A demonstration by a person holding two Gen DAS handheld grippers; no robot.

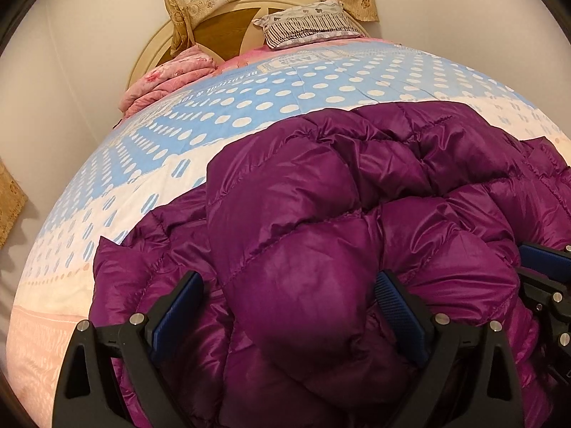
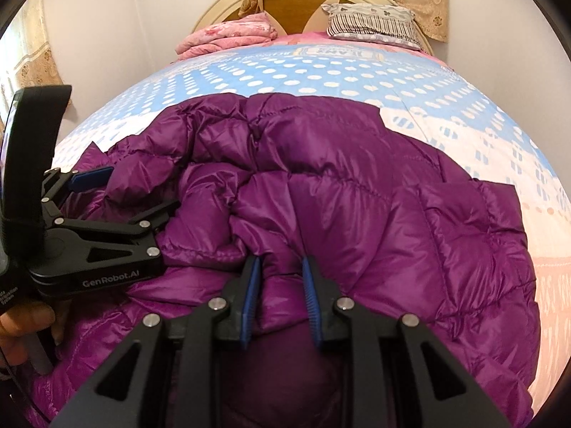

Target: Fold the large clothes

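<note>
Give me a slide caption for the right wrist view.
Right hand-held gripper pinches a fold of the purple down jacket on the dotted bedspread; left hand-held gripper open alongside.

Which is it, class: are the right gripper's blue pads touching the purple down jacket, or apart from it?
Touching. In the right wrist view, the right gripper has both pads pressed against a raised fold of the purple down jacket, pinched between them.

1. Jacket (image 1: 321, 214), purple: one.
2. Grippers: two, left (image 1: 289, 306) and right (image 2: 280, 296).
3. Pillow (image 1: 307, 23), upper centre: one.
4. Pink blanket (image 1: 167, 82), folded: one.
5. Bedspread (image 1: 285, 89): one.
</note>
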